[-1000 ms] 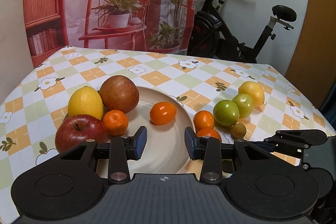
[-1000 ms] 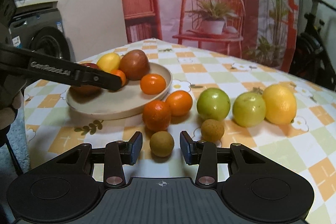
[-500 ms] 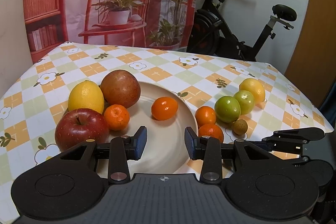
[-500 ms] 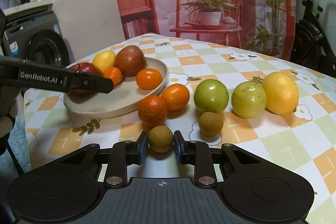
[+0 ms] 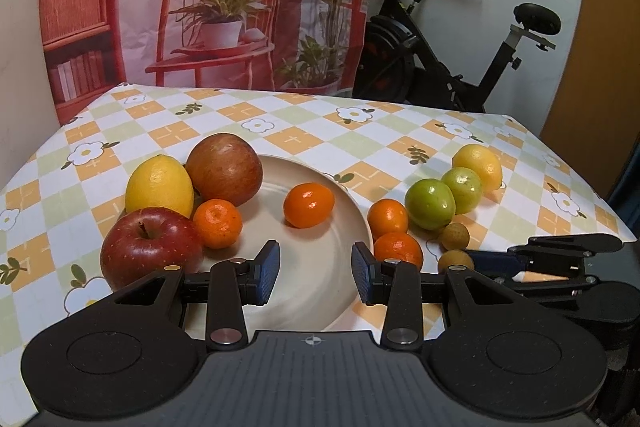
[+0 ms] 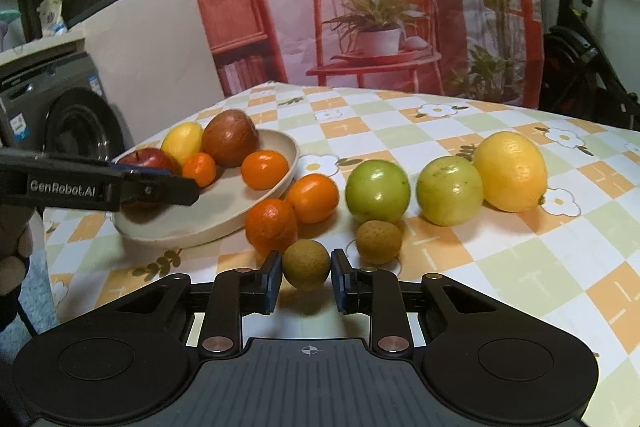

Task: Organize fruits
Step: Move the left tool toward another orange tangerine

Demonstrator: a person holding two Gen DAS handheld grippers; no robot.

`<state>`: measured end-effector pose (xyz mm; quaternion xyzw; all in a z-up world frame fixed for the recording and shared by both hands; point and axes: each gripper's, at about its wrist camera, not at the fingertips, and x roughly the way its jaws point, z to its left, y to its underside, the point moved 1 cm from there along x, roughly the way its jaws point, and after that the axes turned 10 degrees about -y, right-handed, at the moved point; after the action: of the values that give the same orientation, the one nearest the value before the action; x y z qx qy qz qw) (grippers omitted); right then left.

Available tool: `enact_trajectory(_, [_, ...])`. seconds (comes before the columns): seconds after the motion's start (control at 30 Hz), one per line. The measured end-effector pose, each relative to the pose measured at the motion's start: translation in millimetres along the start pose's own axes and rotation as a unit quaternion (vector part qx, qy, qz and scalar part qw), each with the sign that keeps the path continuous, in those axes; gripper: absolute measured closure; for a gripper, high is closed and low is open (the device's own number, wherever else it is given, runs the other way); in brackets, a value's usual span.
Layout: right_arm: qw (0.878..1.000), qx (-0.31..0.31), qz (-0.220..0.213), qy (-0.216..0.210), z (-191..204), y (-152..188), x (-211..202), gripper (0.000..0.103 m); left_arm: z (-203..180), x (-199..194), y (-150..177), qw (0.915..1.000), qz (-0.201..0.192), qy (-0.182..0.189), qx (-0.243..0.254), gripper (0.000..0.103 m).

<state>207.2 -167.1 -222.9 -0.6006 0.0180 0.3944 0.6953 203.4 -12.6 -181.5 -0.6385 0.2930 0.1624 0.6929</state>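
Small brown fruit [image 6: 306, 264] sits clamped between the right gripper's [image 6: 305, 277] closed fingers just above the worktop [image 6: 500, 267], while the left gripper's [image 5: 316, 273] fingers hang apart, empty, over the plate [image 5: 320, 291].

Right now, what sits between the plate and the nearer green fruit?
Two oranges, side by side on the cloth between the plate and that green fruit. Clearest in the right wrist view.
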Motion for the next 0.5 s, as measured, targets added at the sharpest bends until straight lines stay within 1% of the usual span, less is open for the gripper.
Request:
enact_trajectory(0.1, [1.0,-0.004,-0.003,0.003,-1,0,-6,0.079,-3,0,-1,1.0,-0.003,0.002,0.008,0.061])
enact_trajectory(0.2, [1.0,-0.005,-0.006,0.011,-7,-1,-12,0.079,-9,0,-3,0.9997,-0.006,0.013,0.022,0.061])
enact_trajectory(0.33, [0.999,0.01,-0.014,0.027,-24,-2,-21,0.079,-24,1,-3,0.9975,-0.012,0.035,0.059,0.061])
enact_trajectory(0.5, [0.998,0.04,-0.033,0.024,-39,1,-31,0.079,-38,6,-3,0.9933,-0.011,0.056,0.101,0.061])
